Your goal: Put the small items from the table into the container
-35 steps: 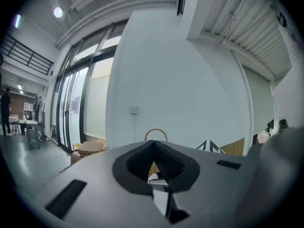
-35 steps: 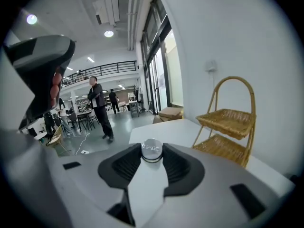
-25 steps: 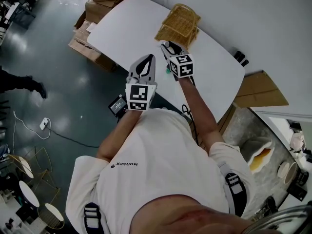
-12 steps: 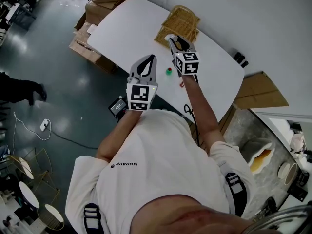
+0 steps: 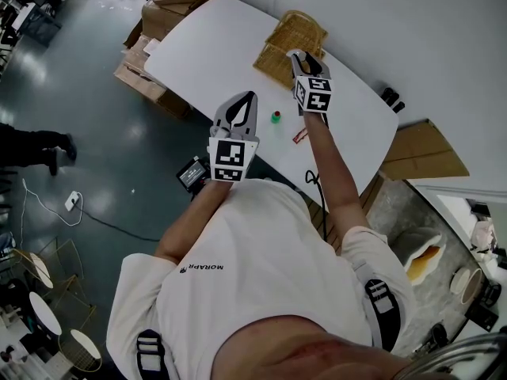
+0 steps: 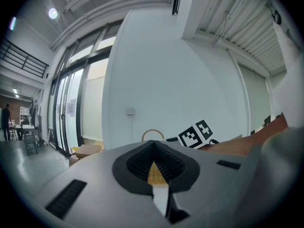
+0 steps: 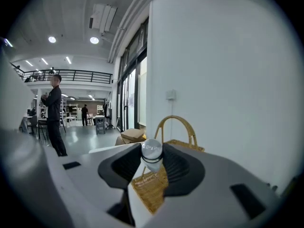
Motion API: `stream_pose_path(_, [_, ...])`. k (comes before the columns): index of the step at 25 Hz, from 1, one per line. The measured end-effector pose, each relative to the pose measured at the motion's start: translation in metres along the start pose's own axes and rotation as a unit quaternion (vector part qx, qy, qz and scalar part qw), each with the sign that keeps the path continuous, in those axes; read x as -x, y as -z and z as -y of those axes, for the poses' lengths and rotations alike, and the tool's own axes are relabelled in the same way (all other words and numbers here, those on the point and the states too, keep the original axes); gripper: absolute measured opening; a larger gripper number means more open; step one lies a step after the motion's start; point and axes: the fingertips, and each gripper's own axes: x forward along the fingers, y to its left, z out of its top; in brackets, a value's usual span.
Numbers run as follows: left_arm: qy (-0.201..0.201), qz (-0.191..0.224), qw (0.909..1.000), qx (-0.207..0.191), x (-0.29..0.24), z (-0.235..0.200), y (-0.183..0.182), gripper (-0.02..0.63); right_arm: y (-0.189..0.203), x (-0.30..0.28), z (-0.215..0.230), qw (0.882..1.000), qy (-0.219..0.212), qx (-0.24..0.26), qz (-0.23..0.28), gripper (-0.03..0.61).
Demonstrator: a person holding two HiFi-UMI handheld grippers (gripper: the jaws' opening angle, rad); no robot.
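Two grippers work over the white table (image 5: 198, 46). Nearest, the left gripper (image 5: 247, 98) hangs idle, its jaws drawn almost together on nothing. Just beyond it a small green item (image 5: 276, 117) lies on the tabletop. Farther on, the right gripper (image 5: 299, 56) pinches a small whitish round item (image 7: 152, 152) by the near edge of the wicker basket (image 5: 287, 32). Released short of the rim, the item would probably roll away across the table.

A lofty open-plan workspace: polished grey floor (image 5: 95, 133), cardboard boxes (image 5: 170, 10), mezzanine railing (image 7: 71, 75), tall windows (image 6: 80, 103), ceiling ducts (image 7: 102, 15).
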Motion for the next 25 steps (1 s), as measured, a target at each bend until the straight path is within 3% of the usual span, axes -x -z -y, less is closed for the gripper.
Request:
stream_pose_path(8, [0.008,-0.004,1.0000,-0.005,0.000,0.008,0.002,0.003,0.007,-0.017,0.030,0.999,0.041,-0.007,-0.010,0.153])
stream_pose_path(19, [0.000,-0.010,0.9999,-0.004,0.001,0.008,0.007,0.003,0.032,-0.030,0.033,0.998,0.048,0.014,-0.042,0.153])
stream_pose_path(25, [-0.008,-0.013,0.9999,-0.003,0.003,0.003,0.007,0.003,0.042,-0.036,0.036,0.997,0.056,0.001,-0.058,0.153])
